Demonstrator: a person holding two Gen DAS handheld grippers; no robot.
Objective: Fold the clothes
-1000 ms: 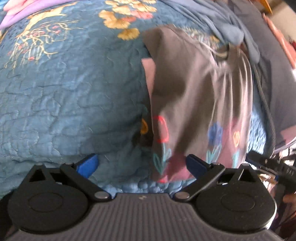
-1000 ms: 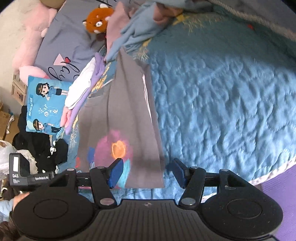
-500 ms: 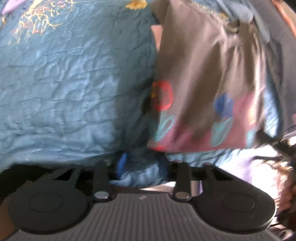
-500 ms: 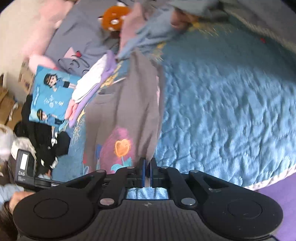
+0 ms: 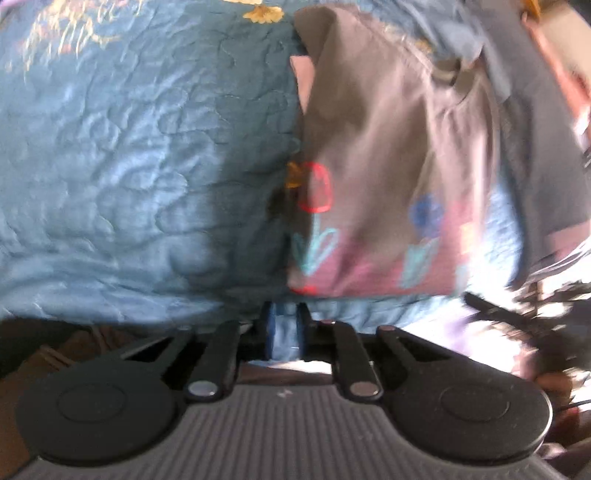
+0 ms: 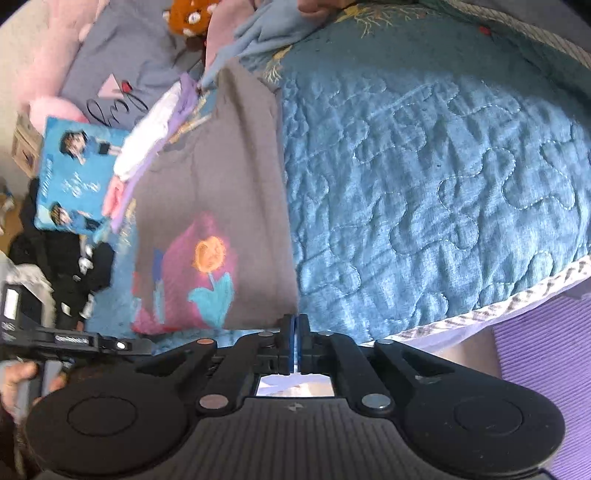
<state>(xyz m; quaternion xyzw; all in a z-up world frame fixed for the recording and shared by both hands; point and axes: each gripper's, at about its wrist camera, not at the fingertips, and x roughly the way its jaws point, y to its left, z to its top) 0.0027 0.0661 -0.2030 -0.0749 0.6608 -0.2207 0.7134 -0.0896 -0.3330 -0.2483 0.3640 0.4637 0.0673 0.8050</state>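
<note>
The shirt, grey with tulips printed along its hem, lies on a blue quilt with its sides already turned in to make a long narrow strip; the hem faces both grippers and the collar points away, toward a pile of clothes.

It looks like thin jersey: light, limp and easy to crease. It will sag from wherever it is pinched and drag on the quilt's stitching, so it is best taken by both hem corners and lifted evenly.

The left gripper is closing just below the near-left hem corner. Between its pads sits a pale blue wad that looks more like quilt than shirt, so that hold probably needs retaking.

The right gripper has its jaws together at the other hem corner; whether any cloth is caught there cannot be told.
</note>
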